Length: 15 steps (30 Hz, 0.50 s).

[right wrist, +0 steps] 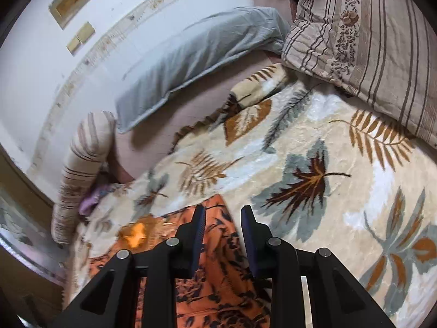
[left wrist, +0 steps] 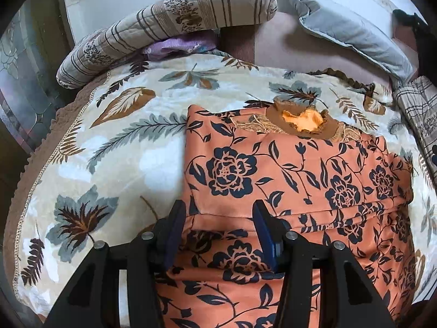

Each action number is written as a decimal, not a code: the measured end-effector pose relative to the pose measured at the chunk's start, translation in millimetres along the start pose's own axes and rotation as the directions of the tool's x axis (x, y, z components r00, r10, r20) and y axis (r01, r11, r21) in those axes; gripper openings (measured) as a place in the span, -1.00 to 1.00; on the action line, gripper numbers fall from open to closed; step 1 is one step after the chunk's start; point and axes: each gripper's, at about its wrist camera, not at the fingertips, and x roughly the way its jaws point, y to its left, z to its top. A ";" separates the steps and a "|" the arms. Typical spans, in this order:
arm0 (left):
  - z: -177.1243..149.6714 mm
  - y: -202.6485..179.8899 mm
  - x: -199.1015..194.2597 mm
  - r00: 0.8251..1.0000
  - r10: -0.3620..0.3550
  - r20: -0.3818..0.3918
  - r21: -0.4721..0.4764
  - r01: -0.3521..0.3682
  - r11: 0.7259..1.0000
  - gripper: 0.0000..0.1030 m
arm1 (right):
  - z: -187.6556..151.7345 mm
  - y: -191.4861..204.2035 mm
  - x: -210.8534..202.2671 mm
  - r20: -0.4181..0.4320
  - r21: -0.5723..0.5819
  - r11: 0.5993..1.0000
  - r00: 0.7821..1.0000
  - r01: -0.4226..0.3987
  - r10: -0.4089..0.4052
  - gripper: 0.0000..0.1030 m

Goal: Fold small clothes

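Orange floral-print garment (left wrist: pixel 286 180), thin and satiny by the look of it, spread across the leaf-patterned blanket (left wrist: pixel 123 147) on the bed, neckline (left wrist: pixel 306 120) toward the upper centre of the left wrist view. Already doubled at least once, judging by the horizontal crease low in that view, right of centre. Left gripper (left wrist: pixel 218 218) poised over the near left part of the cloth, jaws wide apart, gripping nothing. Right gripper (right wrist: pixel 222 218) at the garment's right edge, lower centre of its own view, jaws parted but less widely, likewise empty; whether either tip touches the cloth cannot be told.

Probably about to pinch the near hem for the next fold. To do it well: lower each gripper onto the hem, close on every layer of the garment but none of the blanket pile beneath. Lift both sides evenly, carry toward the neckline, lay edge to edge. Slippery fabric likely, so move slowly and keep the layers from sliding. Striped quilt (left wrist: pixel 169 19) and grey pillow (left wrist: pixel 352 27) at the top of the frame, well apart from the work.
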 end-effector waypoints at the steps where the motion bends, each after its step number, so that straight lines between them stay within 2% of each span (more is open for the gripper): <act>1: -0.6 -1.4 1.8 1.000 0.000 0.000 0.006 0.000 1.000 0.00 | -0.4 0.4 -0.3 -0.011 0.006 1.000 1.000 -0.019 0.019 -0.41; 5: -3.0 -5.2 12.6 1.000 -0.010 -0.010 0.013 0.010 1.000 0.15 | -4.8 2.6 3.4 -0.084 0.048 0.993 0.990 -0.107 0.110 -0.41; 8: -1.1 -3.8 26.7 1.000 -0.009 -0.028 -0.002 0.009 1.000 0.21 | -13.3 9.7 20.3 -0.158 0.049 0.991 0.978 -0.127 0.134 -0.41; 12: 1.4 2.0 50.6 0.998 0.004 -0.059 -0.027 -0.006 1.000 0.21 | -26.4 21.3 51.3 -0.260 0.002 0.994 0.960 -0.105 0.102 -0.41; 15: 1.3 5.0 64.9 0.997 0.023 -0.069 -0.029 -0.025 0.999 0.21 | -38.7 23.3 83.5 -0.333 -0.037 0.999 0.943 -0.029 0.015 -0.41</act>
